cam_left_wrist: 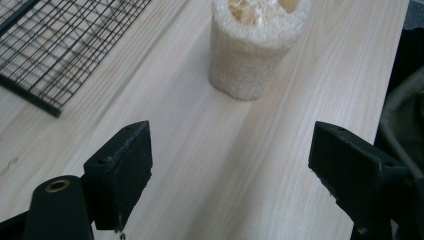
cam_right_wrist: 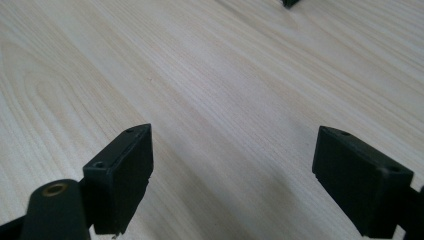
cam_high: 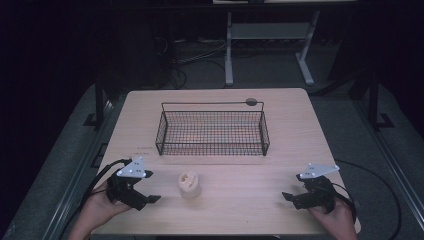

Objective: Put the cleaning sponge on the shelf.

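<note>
While nothing has yet been picked up, the left gripper (cam_high: pixel 148 192) sits with jaws wide apart, aimed at the loofah sponge (cam_high: pixel 189 183) standing upright just beside it. Behind, the wire basket (cam_high: pixel 212 148) looks empty, so the lifting and placing remain. At the right, the right gripper (cam_high: pixel 290 198) gapes wide over the pale wooden table (cam_high: pixel 250 190). Beyond, the room is dark.
</note>
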